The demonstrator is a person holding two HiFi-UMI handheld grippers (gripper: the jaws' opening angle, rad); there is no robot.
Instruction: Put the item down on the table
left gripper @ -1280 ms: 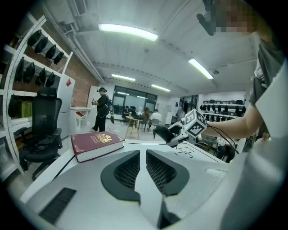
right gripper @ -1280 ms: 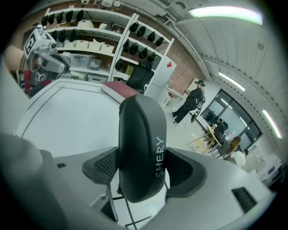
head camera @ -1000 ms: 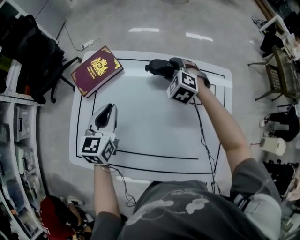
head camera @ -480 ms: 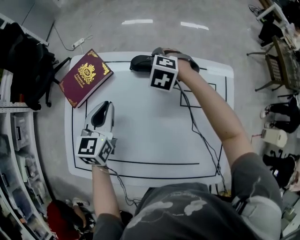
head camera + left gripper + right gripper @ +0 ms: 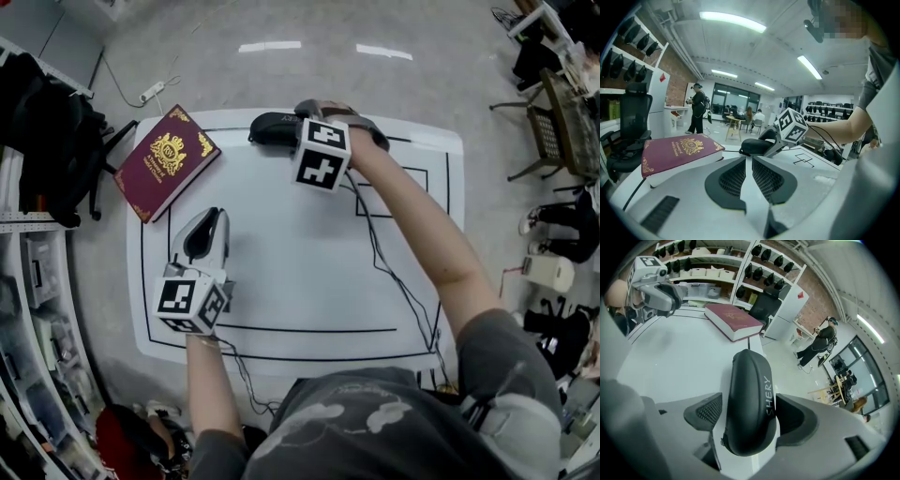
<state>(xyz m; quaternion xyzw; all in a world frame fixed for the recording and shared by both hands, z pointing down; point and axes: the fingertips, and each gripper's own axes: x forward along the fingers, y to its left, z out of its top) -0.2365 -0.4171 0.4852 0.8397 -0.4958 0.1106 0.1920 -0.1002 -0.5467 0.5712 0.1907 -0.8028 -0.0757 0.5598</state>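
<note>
In the head view the jaws of the right gripper (image 5: 749, 399) are hidden under its marker cube (image 5: 322, 155); they have just been opening, with the black case (image 5: 270, 128) between them. The cube also covers the right end of the case. The gold print on the red book (image 5: 167, 161) is too small to read. The bottom edge cuts off the person (image 5: 375, 427).

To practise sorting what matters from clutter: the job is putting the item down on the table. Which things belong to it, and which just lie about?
In the job: black case; right gripper, whose jaws have just been opening, case between them; white table.
Lying about: maroon book; left gripper, shut, empty.
</note>
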